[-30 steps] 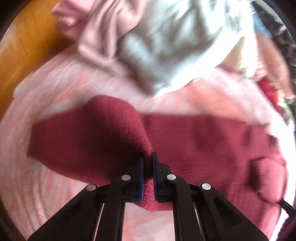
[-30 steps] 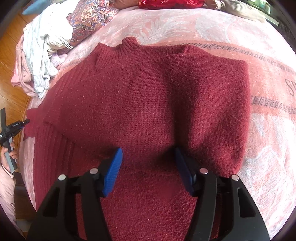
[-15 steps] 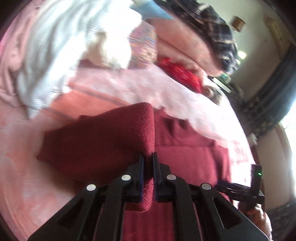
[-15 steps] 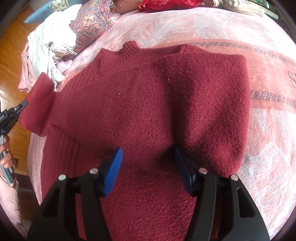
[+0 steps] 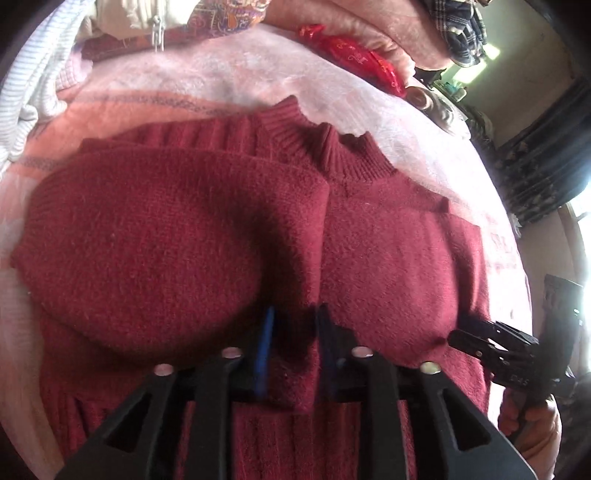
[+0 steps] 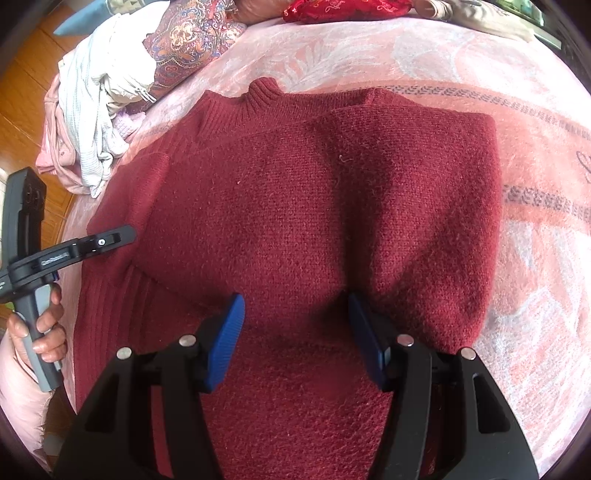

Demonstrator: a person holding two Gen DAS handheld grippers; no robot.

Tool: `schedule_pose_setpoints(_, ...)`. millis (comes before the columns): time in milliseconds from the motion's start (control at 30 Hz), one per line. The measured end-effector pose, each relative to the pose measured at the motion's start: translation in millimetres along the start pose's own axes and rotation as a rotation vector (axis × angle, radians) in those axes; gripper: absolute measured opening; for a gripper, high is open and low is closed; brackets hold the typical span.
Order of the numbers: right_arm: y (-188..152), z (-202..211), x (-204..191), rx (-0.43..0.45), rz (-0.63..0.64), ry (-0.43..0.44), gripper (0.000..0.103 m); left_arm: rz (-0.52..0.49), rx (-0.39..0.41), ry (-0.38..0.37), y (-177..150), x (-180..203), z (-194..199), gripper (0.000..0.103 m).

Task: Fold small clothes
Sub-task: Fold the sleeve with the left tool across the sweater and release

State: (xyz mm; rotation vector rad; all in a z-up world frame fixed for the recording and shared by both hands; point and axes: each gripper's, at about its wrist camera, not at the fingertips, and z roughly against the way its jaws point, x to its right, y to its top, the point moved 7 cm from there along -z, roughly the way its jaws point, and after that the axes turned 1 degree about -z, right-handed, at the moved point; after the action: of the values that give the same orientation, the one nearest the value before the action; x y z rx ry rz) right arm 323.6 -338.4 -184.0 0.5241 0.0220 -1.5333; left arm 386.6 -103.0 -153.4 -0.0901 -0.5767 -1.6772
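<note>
A dark red knitted sweater (image 6: 325,206) lies on the pink bed cover (image 6: 535,280), collar away from me, with its right sleeve folded over the body. In the left wrist view the left sleeve (image 5: 155,236) is folded across the body too, and my left gripper (image 5: 293,332) holds its cuff between slightly parted fingers. The left gripper also shows at the left edge of the right wrist view (image 6: 107,238). My right gripper (image 6: 295,328) is open and empty, low over the sweater's hem; it also shows in the left wrist view (image 5: 491,341).
A pile of white and pink clothes (image 6: 96,107) and a patterned cushion (image 6: 184,40) lie at the bed's far left corner. A red cloth (image 6: 343,7) lies at the far edge. Wooden floor (image 6: 26,92) lies to the left.
My left gripper has carried the sleeve from the bed's left side over onto the sweater's body, and its fingers have parted a little. The right gripper has stayed open over the hem.
</note>
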Motion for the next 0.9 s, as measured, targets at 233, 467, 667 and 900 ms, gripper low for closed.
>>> schedule_pose_setpoints(233,5,4,-12,-0.033,-0.016,-0.045,0.058,0.018,0.082,0.103,6,-35,64,0.06)
schedule_pose_setpoints(467,21,-20,-76,-0.121,0.035,-0.052,0.058,0.097,-0.008,0.282,0,-112,53,0.053)
schedule_pose_setpoints(667,40,-36,-143,-0.131,0.066,-0.023,0.061,0.083,0.005,0.265,4,-117,50,0.054)
schedule_pose_setpoints(900,56,-84,-175,-0.224,-0.02,0.059,0.034,0.111,0.067,0.251,2,-138,71,0.064)
